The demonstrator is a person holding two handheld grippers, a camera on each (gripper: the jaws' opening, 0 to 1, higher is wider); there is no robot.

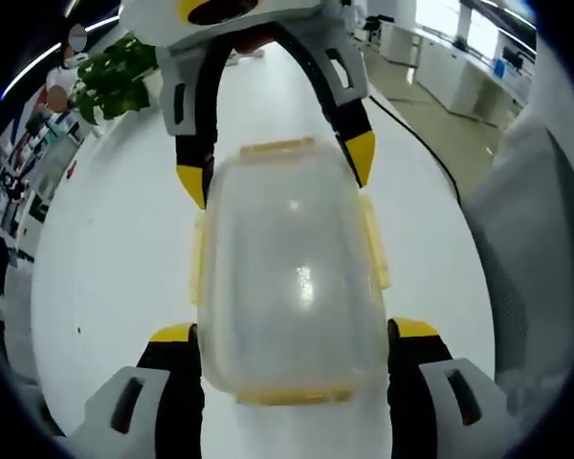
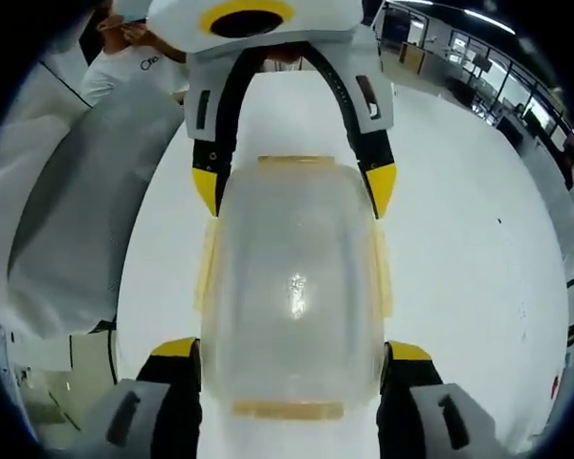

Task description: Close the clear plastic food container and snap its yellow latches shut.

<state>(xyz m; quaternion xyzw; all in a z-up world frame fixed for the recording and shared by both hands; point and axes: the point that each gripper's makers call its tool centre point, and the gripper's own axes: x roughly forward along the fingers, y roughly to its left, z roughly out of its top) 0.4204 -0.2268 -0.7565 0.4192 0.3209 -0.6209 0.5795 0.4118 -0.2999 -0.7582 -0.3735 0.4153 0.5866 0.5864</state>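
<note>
Right between the jaws of my left hand-held gripper sits the container, clear, lid on, resting on the white tabletop. My yellow tips flank its near corners, spread wide and touching or nearly touching its sides; I cannot tell which. Yellow latches run along its edges, the side ones lying flat against the walls. Past the far end, my right hand-held gripper faces me, its jaws also spread about the far corners. Beyond it to the left stands a green plant.

From my right hand-held gripper, the same container lies between its parted jaws, with the left hand-held gripper straddling the far end. Off to the left hangs a grey chair back.
</note>
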